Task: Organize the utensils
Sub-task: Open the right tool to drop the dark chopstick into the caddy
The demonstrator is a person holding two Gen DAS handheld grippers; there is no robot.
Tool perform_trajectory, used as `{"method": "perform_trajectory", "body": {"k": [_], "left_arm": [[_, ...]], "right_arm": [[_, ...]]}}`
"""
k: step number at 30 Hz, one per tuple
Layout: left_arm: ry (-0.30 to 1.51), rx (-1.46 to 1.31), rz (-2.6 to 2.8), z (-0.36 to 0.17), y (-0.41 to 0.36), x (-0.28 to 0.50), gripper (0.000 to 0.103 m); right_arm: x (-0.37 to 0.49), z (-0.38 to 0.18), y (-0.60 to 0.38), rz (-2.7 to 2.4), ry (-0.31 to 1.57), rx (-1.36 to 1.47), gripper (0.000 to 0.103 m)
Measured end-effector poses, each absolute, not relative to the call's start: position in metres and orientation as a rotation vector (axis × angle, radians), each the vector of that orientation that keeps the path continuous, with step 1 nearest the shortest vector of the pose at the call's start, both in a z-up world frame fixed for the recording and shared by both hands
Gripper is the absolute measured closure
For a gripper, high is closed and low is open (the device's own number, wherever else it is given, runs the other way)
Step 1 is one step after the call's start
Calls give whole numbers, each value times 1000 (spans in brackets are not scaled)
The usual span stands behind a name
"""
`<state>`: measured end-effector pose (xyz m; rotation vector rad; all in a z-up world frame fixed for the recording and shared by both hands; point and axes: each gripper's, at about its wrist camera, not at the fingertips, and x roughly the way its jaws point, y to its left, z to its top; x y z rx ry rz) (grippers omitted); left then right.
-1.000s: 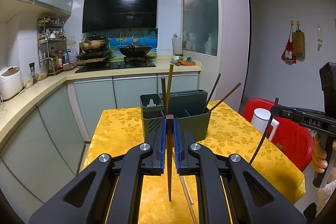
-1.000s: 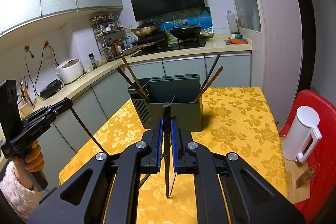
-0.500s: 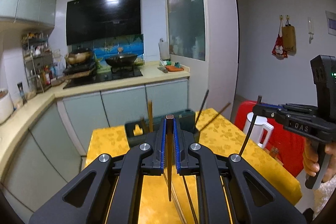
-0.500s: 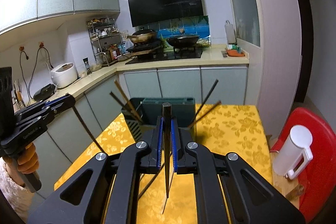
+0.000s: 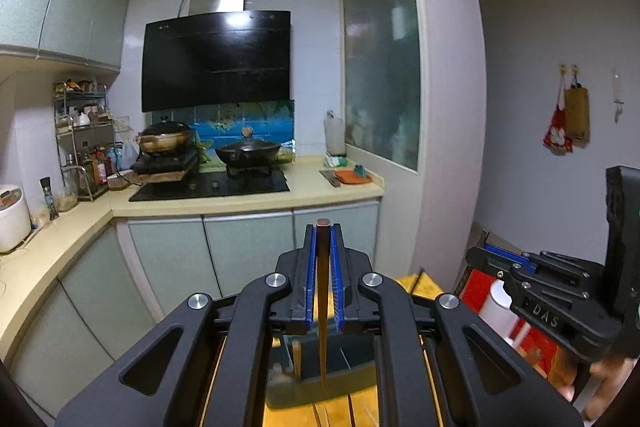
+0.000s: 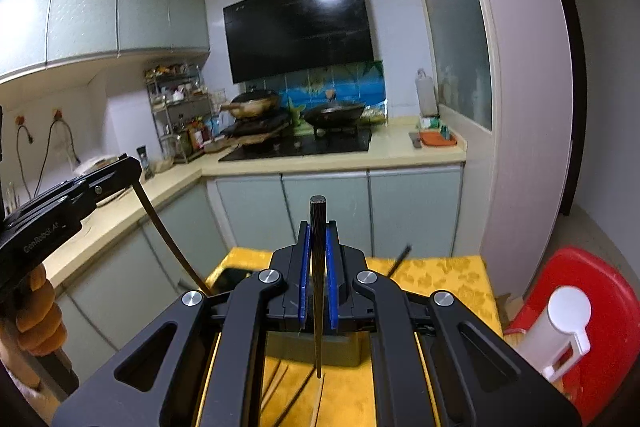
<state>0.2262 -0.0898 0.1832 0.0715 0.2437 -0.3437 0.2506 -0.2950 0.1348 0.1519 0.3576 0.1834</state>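
My left gripper [image 5: 322, 227] is shut on a brown chopstick [image 5: 322, 307] that hangs tip down over the grey-green utensil holder [image 5: 332, 363]. My right gripper [image 6: 317, 227] is shut on a dark chopstick [image 6: 318, 287], tip down in front of the holder [image 6: 320, 351]. Each gripper shows in the other's view: the right one [image 5: 532, 291] at the right, the left one [image 6: 72, 203] at the left with its chopstick [image 6: 168, 239]. More chopsticks [image 6: 292, 391] lie on the yellow tablecloth [image 6: 440, 275]. Both grippers are raised above the table.
A white jug [image 6: 560, 331] stands on a red chair [image 6: 592, 275] at the right. Kitchen counter [image 5: 240, 203] with stove and pans runs behind and along the left. A wall and glass partition [image 5: 380, 67] stand behind the table on the right.
Both grippers have risen and tilted upward with their chopsticks. The holder and table have dropped low in both views, mostly behind the fingers.
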Motion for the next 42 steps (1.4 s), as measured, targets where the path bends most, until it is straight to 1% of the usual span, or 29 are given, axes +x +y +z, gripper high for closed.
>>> {"method": "perform_trajectory", "body": {"k": [7,13,27,30,32,33,34,35,36,37,38,40,42], "left_arm": [[241,91,-294,181,-110,260,96],[289,90,-287,157,-117,286,96],[378,106,-282,113,-112,304,96],[385,100,-282,112,-110,304,96],[381,97,-286,113,-107,302,95],[378,97,-288,114,-106,300,90],[371,94,-291,116,-105,297,86],[365,92,-291,117,-104,295,72],[352,87,-287,120,-102,292,59],[340,82,-282,122,-99,289,54],[335,79,-281,124,-98,287,50],[332,69,-283,126,-93,281,47],[331,63,-282,127,-89,277,41]], "right_arm": [[287,135,-295,157,328,160,95],[305,129,-288,140,326,133,95],[332,74,-277,161,502,118,95],[333,69,-273,176,530,118,95],[332,69,-270,179,537,116,93],[331,69,-269,179,542,116,92],[331,69,-269,179,546,118,86],[330,70,-269,174,547,120,71],[327,71,-270,159,537,123,64],[326,71,-271,152,530,123,59],[324,72,-271,149,528,120,59],[321,72,-273,144,526,119,59],[316,73,-275,136,523,119,59]]}}
